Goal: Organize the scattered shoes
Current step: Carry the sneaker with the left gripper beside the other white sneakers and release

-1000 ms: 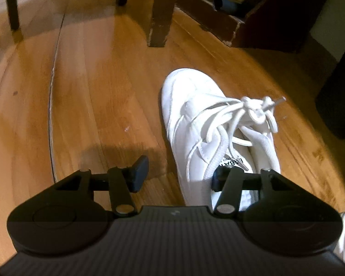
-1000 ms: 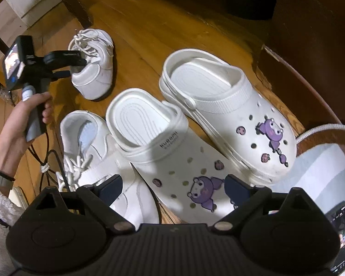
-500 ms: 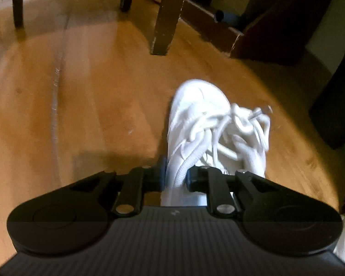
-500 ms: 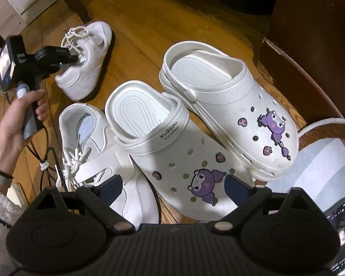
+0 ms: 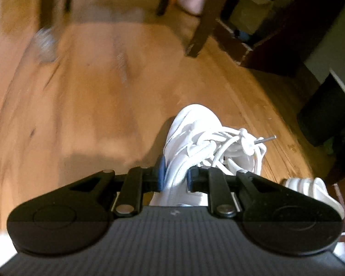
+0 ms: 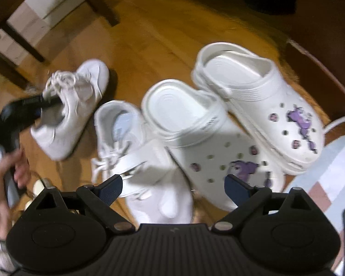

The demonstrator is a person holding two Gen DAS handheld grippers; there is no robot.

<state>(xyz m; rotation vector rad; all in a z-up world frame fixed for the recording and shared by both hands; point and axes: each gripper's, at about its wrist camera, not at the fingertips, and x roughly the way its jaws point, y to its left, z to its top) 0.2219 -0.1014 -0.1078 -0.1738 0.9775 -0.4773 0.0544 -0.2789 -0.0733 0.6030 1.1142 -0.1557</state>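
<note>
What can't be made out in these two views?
- Left wrist view: heel of the held sneaker, hidden behind the left tool.
- Right wrist view: toe of the second sneaker, covered by the right tool.
- Right wrist view: print on the near clog's strap, blurred.
- Left wrist view: small object on the floor, blurred.

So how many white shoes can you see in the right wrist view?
4: a sneaker gripped by the left claw at far left, another sneaker beside it, then two charm-studded clogs to the right. More may be hidden.
</note>
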